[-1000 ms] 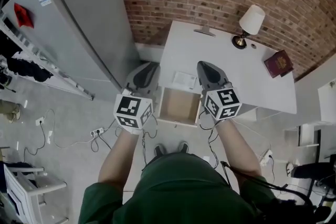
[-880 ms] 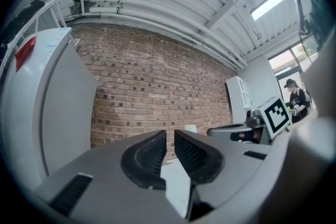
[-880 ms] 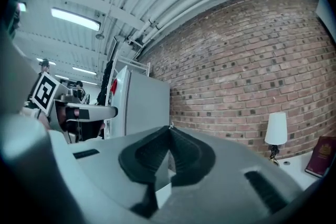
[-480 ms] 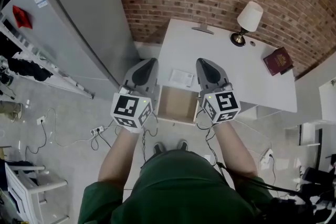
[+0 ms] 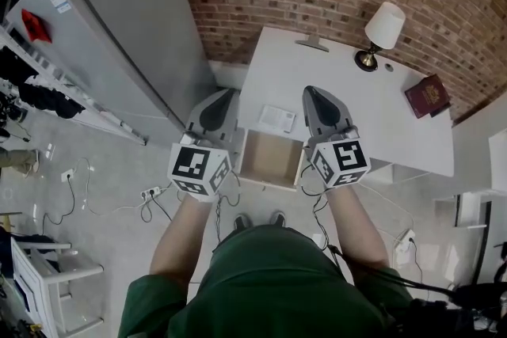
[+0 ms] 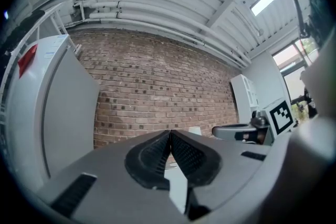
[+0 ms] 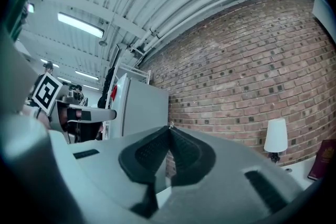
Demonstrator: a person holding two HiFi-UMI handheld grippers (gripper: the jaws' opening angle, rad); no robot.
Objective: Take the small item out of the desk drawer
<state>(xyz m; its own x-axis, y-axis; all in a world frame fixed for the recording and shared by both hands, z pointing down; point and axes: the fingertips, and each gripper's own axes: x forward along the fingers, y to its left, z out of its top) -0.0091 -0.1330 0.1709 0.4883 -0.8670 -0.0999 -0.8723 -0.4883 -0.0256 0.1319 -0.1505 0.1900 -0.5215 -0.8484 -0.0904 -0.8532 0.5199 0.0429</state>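
Grey left gripper (image 5: 230, 94) and right gripper (image 5: 310, 92), ribbed jaws together, flank boxy drawer (image 5: 271, 159).

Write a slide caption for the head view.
Closed left tongs and closed right tongs flank the open brown-bottomed drawer of the white desk; a small white card lies on the desktop.

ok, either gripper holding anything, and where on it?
Nothing held. Left gripper and right gripper both show jaws shut together, empty, flanking the open drawer.
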